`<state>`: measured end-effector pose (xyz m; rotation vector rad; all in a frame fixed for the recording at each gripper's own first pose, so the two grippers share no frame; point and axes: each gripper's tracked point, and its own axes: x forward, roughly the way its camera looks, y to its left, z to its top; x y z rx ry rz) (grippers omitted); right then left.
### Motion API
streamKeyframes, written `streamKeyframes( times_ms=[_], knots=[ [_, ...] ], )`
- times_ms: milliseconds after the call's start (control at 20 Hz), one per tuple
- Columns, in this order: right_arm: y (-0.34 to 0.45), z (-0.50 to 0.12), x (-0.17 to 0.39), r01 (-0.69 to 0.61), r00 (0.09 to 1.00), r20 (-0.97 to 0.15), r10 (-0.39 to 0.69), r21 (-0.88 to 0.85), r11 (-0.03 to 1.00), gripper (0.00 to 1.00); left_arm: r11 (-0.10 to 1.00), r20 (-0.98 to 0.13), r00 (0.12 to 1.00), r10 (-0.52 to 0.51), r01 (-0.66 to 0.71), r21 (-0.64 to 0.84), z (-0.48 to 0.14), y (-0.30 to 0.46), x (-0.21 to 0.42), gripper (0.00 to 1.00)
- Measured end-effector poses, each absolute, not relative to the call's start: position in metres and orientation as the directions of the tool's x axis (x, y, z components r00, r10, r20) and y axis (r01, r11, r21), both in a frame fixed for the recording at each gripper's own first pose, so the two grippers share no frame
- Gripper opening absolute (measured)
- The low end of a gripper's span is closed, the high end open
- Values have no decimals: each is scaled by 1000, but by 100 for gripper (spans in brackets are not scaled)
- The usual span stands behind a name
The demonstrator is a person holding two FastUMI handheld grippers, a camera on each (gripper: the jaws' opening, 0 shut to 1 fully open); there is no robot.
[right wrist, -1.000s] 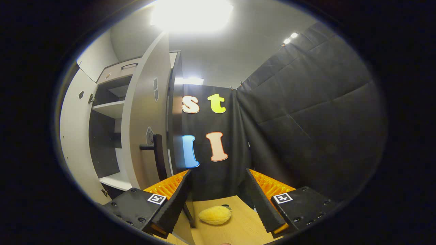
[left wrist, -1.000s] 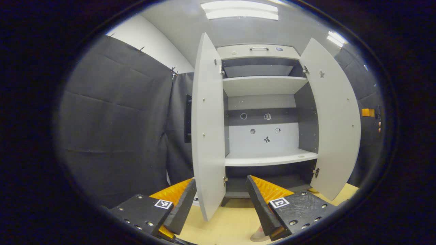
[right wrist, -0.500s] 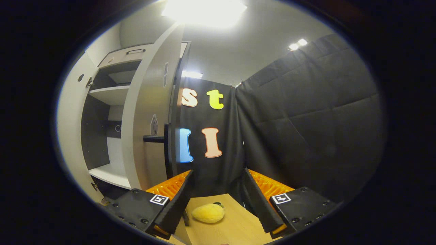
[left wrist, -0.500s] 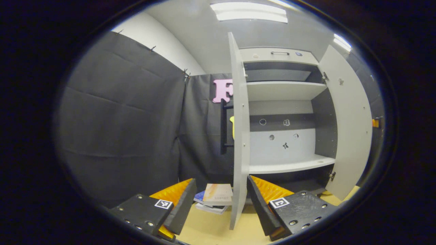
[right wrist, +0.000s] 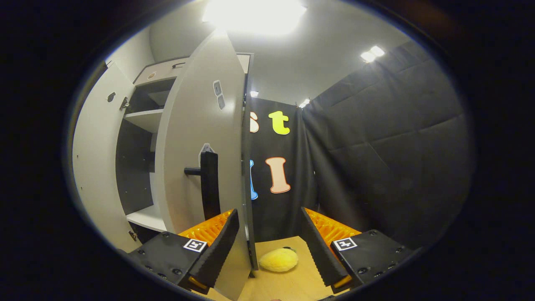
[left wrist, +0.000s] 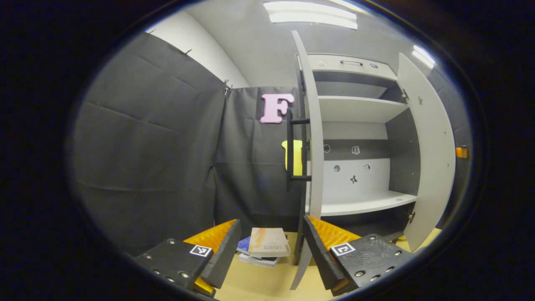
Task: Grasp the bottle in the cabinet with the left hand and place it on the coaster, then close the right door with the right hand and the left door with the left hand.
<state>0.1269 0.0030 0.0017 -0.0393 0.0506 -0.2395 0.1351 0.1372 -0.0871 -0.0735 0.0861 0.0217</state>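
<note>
In the left gripper view the left gripper [left wrist: 267,246] holds its jaws spread and empty, and against a second ago the view has swung round the left door [left wrist: 312,138], now edge-on at 12 o'clock with its handle [left wrist: 290,150] showing and books [left wrist: 267,246] on the tabletop [left wrist: 259,284] between the fingers; the cabinet [left wrist: 363,125] shelves at 2 o'clock hold no bottle, so I judge it already placed. In the right gripper view the right gripper [right wrist: 269,246], jaws likewise spread, has come closer to the right door [right wrist: 196,142] at 11 o'clock, its outer face and handle [right wrist: 209,184] turned more toward the camera, a yellow plush toy [right wrist: 278,259] between the fingers; both doors stand open, closing about to begin.

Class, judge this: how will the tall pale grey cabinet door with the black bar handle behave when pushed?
The pale grey cabinet door looks a rigid board, so probably swings without flexing. Hinged, it likely pivots rather than slides. Its black bar handle probably offers firm purchase.
</note>
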Motion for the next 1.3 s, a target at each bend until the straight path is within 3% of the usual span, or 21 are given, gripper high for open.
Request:
streamKeyframes(
  times_ms=[200,250,650,1050,1150,1300],
  knots=[
    [27,-2,135,206,977,-53,-206,-21,978,94,998,-100,995,10,-16,-67,-93,143,136,87],
    [35,-3,138,193,979,-55,-194,-17,981,94,997,-103,995,11,-18,-69,-95,146,137,94],
    [101,-9,176,97,994,-53,-99,-30,995,94,996,-136,990,49,-59,-67,-106,197,134,94],
    [100,-16,175,129,990,-53,-131,-51,990,96,996,-150,989,8,-21,-83,-88,208,166,94],
    [91,-22,164,142,987,-61,-146,-66,988,96,995,-145,989,-9,-5,-99,-75,204,180,87],
    [69,-29,141,180,980,-72,-185,-80,980,96,994,-103,995,-9,-2,-105,-51,203,202,94]
  ],
)
